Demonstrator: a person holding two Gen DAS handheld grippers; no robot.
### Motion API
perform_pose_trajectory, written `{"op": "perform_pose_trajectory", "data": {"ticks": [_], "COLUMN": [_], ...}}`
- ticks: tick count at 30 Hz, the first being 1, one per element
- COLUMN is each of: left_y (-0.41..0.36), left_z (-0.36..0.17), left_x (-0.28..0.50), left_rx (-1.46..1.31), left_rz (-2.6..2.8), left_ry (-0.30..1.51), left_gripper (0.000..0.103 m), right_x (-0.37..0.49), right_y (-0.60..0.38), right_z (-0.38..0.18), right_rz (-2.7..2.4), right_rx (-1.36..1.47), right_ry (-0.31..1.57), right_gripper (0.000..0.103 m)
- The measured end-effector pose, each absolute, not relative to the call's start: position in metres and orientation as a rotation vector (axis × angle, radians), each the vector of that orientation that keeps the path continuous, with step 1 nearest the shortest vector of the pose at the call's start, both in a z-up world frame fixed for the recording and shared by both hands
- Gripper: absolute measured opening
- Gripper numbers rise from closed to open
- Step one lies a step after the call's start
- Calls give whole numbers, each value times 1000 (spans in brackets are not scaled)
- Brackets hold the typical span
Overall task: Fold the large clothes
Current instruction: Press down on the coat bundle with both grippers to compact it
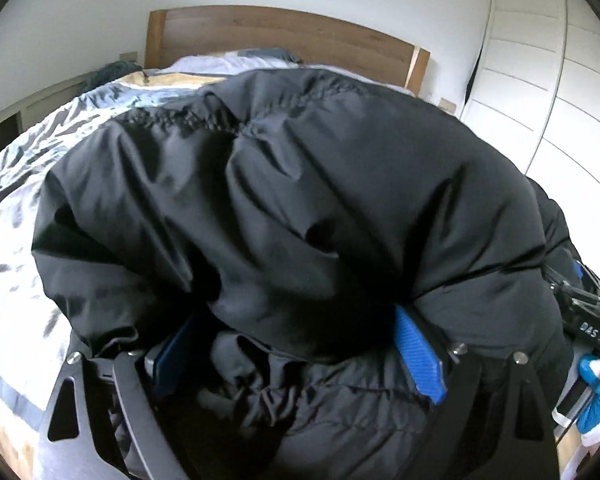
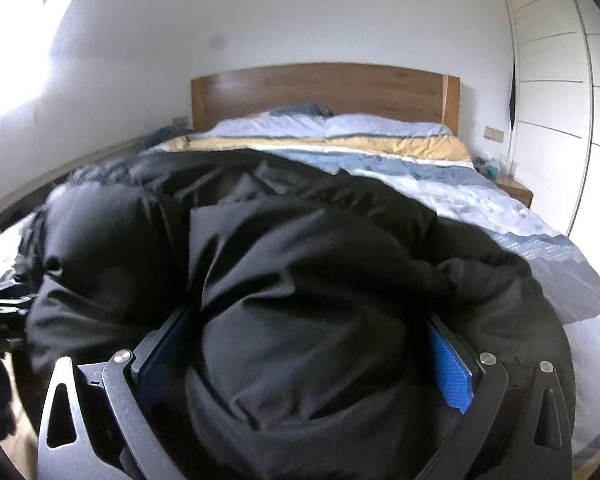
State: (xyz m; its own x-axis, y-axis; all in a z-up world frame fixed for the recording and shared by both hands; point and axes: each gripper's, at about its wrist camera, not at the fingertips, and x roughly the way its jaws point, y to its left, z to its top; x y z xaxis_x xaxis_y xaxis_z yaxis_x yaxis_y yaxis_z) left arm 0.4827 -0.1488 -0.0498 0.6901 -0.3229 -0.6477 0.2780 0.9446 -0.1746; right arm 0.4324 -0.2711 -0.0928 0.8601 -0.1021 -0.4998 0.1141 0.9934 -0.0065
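A bulky black puffer jacket [image 1: 300,180] lies heaped on the bed and fills most of both views. In the left wrist view my left gripper [image 1: 296,320] stands wide, with a thick roll of the jacket between its blue pads [image 1: 418,356], which do not squeeze it. In the right wrist view my right gripper [image 2: 308,316] is spread just as wide around another puffy fold of the jacket [image 2: 300,240]. That fold bulges up between the fingers [image 2: 452,372] without being pinched. A hand in a blue glove [image 1: 594,398] shows at the right edge of the left wrist view.
The bed carries a rumpled blue, white and yellow duvet [image 2: 480,200] with pillows near the wooden headboard [image 2: 320,92]. A white wardrobe [image 2: 560,100] stands along the right, with a small wooden nightstand [image 2: 516,190] beside the bed. A low shelf [image 1: 4,128] runs along the left.
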Motion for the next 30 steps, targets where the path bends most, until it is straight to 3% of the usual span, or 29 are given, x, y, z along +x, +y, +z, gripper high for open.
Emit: {"op": "perform_pose_trajectory", "data": {"ticks": [8, 15, 23, 30], "left_y": [-123, -102, -132, -110], "left_z": [-49, -34, -26, -53], "left_x": [448, 388, 415, 446], "left_rx": [-106, -141, -81, -84], "left_rz": [-352, -380, -355, -327], "left_ry": [691, 529, 500, 581], "left_gripper": [91, 91, 91, 92], "right_x": [400, 340, 374, 396], "right_y": [-262, -224, -177, -218], "right_z": [-95, -73, -76, -95], "right_rz": [-139, -120, -62, -192], "right_rx": [15, -37, -94, -98], "right_ry": [550, 391, 350, 421], "right_gripper": [102, 103, 103, 102]}}
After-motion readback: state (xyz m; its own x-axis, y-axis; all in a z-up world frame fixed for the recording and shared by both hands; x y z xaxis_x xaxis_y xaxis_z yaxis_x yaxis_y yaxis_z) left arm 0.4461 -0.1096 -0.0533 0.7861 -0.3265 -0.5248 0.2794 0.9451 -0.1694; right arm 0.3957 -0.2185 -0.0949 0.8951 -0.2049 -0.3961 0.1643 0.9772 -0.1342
